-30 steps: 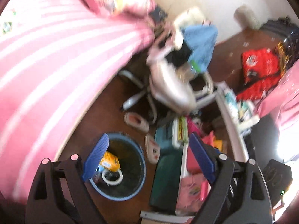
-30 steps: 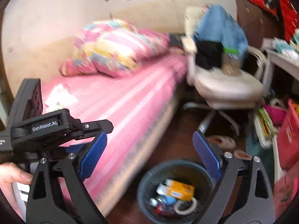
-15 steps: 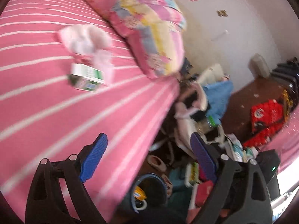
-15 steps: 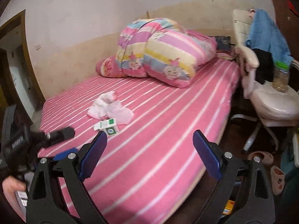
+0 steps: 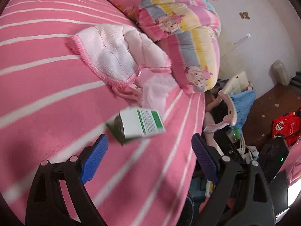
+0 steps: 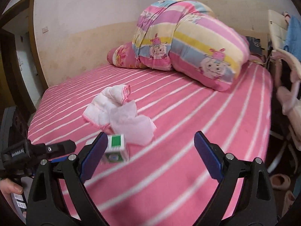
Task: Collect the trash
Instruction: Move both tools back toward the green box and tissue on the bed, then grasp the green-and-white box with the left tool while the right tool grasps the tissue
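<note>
- I am looking along my left gripper (image 5: 148, 150); its blue pads are standing spread wide with nothing between them, over the pink striped bed (image 5: 47, 94).
- The task's thing, a small green-and-white carton (image 5: 138, 125), is lying tilted on the bed just beyond the left gripper's tips, apart from both pads.
- Just past the carton, a crumpled pale tissue (image 5: 156, 90) is touching a white garment with pink trim (image 5: 114, 56).
- My right gripper (image 6: 150, 150) is also hanging spread and empty; in its view the carton is sitting just behind its left pad, partly hidden by it.
- Whether that pad is touching the carton, I cannot tell.
- A folded cartoon quilt (image 6: 190, 43) is sitting at the far end of the bed.
- At the near left of the right view, a hand (image 6: 10, 190) is gripping the left tool's handle.
- A pale chair (image 6: 287, 86) draped with blue cloth is standing to the right of the bed.
</note>
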The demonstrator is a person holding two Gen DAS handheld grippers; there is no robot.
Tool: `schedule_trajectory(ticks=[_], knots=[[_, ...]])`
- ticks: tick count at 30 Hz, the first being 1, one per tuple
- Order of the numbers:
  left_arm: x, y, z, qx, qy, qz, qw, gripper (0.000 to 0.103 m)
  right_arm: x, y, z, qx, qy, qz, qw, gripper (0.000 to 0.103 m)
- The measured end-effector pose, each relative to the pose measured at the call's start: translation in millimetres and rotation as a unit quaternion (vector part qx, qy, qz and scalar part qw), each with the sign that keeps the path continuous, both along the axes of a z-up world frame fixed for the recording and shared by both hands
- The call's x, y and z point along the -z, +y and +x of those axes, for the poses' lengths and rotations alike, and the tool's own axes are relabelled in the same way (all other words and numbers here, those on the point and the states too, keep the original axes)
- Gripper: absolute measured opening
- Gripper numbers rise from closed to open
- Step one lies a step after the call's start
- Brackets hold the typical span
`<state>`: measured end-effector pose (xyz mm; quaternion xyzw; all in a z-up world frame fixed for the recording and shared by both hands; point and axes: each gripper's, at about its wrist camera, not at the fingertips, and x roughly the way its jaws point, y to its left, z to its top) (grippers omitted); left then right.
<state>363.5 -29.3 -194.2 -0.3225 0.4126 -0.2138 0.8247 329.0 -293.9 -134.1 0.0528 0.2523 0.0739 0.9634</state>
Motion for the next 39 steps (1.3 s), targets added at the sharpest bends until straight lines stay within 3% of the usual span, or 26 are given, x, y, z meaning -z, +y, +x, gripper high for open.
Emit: schedule_trajectory(ticks=[5,6,9,16,17,19,22,24,30,39], knots=[[10.7,-9.3,31.1,0.027,0.009,0.015,0.9995,0.084,11.1,1.7,38.9,-0.019,0.008,0.014,1.000,0.092],[13.6,-10.0,34.0,0.029,0.013,0.013,0.9994,0.072,11.9,3.4,48.1,-0.027,0.009,0.018,0.999,0.092],[24.3,-9.7,39.4,0.033,0.028,0.006,0.9991,0.056,15.1,10.3,64.8,-0.047,0.013,0.016,0.999,0.092],[32.9,-1.1,38.6,0.017,0.032,-0.026,0.9990,0.032,37.1,23.5,107.5,-0.072,0.064,0.007,0.995,0.092],[32.1,-0.4,38.1,0.016,0.029,-0.027,0.9991,0.027,39.2,24.4,109.8,-0.076,0.067,0.010,0.995,0.088],[30.8,1.7,37.2,0.016,0.026,-0.029,0.9991,0.022,44.0,25.5,116.5,-0.089,0.086,0.021,0.992,0.070],[31.4,5.0,38.7,0.011,0.031,-0.048,0.9983,0.016,51.5,26.1,122.5,-0.098,0.110,0.035,0.988,0.034],[32.4,8.8,38.1,0.007,0.034,-0.063,0.9974,0.010,55.0,26.0,124.3,-0.104,0.123,0.046,0.986,0.004],[29.5,14.8,30.5,0.005,0.034,-0.083,0.9960,0.005,48.4,26.4,113.7,-0.103,0.105,0.058,0.987,0.002],[-2.0,22.8,-10.5,-0.016,-0.002,-0.081,0.9966,0.000,13.5,31.1,68.1,-0.109,0.071,0.090,0.987,0.002]])
